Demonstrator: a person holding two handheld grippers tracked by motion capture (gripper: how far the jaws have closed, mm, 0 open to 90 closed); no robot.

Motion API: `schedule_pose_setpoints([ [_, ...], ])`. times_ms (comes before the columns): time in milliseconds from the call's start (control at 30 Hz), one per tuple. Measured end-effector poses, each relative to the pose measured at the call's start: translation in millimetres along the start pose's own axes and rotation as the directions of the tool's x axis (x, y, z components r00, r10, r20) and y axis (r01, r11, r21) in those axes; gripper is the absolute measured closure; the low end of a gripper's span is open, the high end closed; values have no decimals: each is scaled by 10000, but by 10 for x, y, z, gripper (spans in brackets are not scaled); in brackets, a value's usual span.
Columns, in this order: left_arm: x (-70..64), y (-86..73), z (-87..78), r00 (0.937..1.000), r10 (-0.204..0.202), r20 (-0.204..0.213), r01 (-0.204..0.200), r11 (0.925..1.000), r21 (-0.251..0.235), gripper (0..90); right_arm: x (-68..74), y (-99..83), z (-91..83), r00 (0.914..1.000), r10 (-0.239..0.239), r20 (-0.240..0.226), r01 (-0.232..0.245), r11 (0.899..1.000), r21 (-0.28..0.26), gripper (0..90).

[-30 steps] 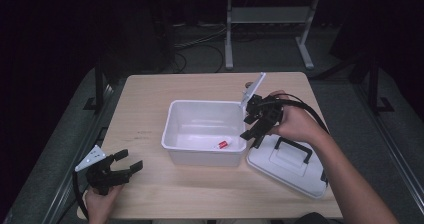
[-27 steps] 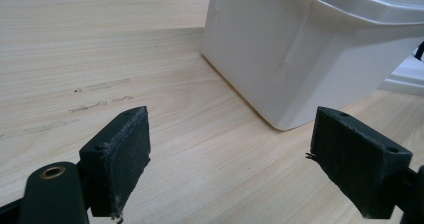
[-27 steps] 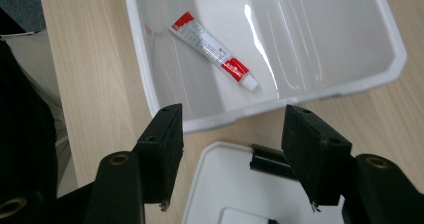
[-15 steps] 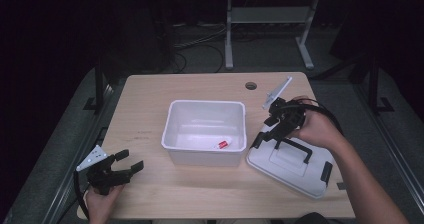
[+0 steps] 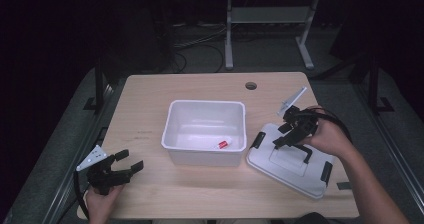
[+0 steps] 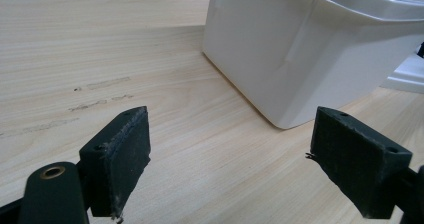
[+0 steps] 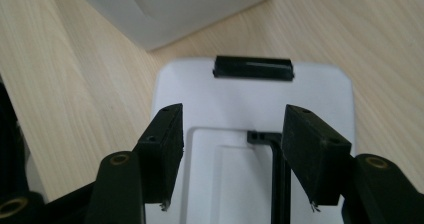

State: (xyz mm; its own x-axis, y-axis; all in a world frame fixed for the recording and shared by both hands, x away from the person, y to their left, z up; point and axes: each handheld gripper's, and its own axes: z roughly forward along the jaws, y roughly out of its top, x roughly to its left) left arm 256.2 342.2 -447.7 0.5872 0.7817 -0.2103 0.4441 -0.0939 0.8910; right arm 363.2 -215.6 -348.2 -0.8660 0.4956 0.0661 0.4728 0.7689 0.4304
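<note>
Right tongs hovering open above a white lid on the worktop, left tongs idling at the near corner.

The pale wooden worktop [image 5: 150, 99] is carrying a white bin [image 5: 206, 132] at its centre, with a small red item [image 5: 223, 144] lying inside it by the near wall. Just to the right of the bin, the white lid [image 5: 292, 164] is lying flat, its black handle [image 5: 295, 147] facing up. The person's right forearm is reaching in from the lower right, the hand tilting the right tongs [image 7: 232, 159] down over the handle, jaws parted and gripping nothing. The left hand [image 5: 100, 204] is resting at the near left edge, holding the left tongs [image 6: 232, 166] low and wide open, empty, aimed at the bin.
</note>
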Motion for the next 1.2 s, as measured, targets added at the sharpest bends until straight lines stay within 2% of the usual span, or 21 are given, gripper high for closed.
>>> schedule_pose_setpoints([
  [33,3,-2,2,10000,-6,0,6,10000,27,153,-35,-64,22,9999,172,-15,-172,9998,28,420],
  [367,7,-6,0,10000,-6,-24,6,10000,48,153,-190,-288,98,9975,709,9,-709,9972,224,433],
  [567,7,-10,7,10000,-8,-32,8,10000,94,153,-260,-351,141,9954,948,107,-951,9951,258,451],
  [767,9,-13,5,10000,-38,-51,39,10000,84,153,-310,-398,173,9932,1166,19,-1166,9927,301,478],
  [1200,7,-15,12,10000,-27,-49,28,9999,130,153,-347,-508,228,9886,1497,-139,-1489,9878,446,646],
])
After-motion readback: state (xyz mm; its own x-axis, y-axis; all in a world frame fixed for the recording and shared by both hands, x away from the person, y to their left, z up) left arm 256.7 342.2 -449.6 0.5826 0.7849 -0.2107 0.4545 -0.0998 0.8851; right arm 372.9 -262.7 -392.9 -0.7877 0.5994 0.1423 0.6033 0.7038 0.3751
